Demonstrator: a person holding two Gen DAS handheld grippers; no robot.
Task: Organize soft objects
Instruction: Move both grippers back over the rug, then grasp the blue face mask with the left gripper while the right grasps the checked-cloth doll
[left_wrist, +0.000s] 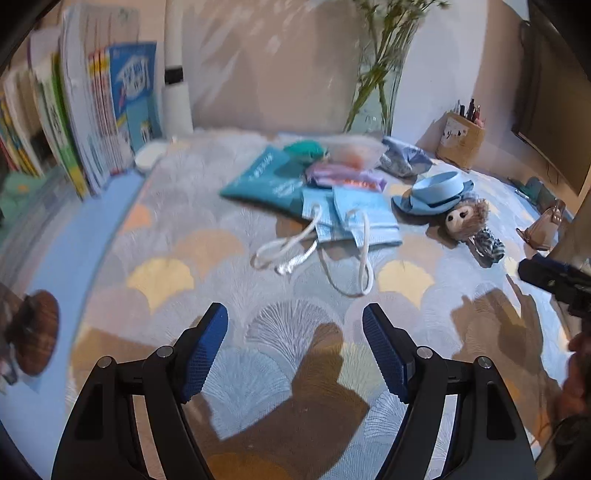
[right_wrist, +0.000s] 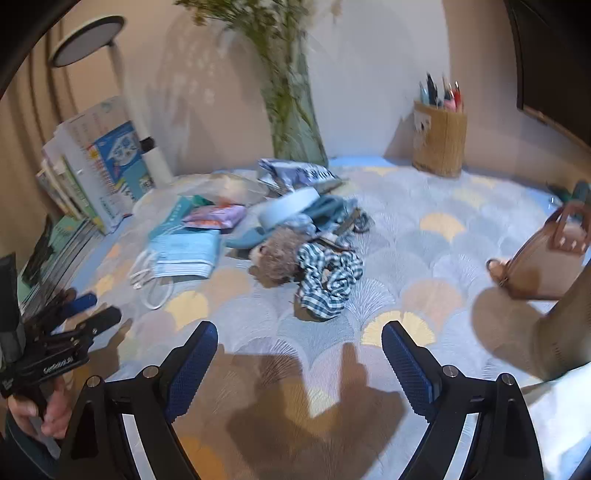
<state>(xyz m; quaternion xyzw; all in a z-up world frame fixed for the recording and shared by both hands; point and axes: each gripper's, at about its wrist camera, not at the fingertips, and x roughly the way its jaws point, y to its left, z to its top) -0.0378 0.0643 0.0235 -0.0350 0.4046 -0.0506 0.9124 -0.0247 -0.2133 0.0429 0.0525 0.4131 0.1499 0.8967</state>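
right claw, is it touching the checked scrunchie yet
Apart. The right wrist view shows bare patterned mat between the open right claw and the checked scrunchie, which lies farther ahead beside the doll.

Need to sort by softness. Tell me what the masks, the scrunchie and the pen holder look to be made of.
Masks: thin matte non-woven fabric, pleated, with white elastic loops.
Scrunchie: woven checked cloth, gathered into soft ruffles.
Pen holder: stiff tan cylinder, perhaps wood, bamboo or card; too blurred to tell.
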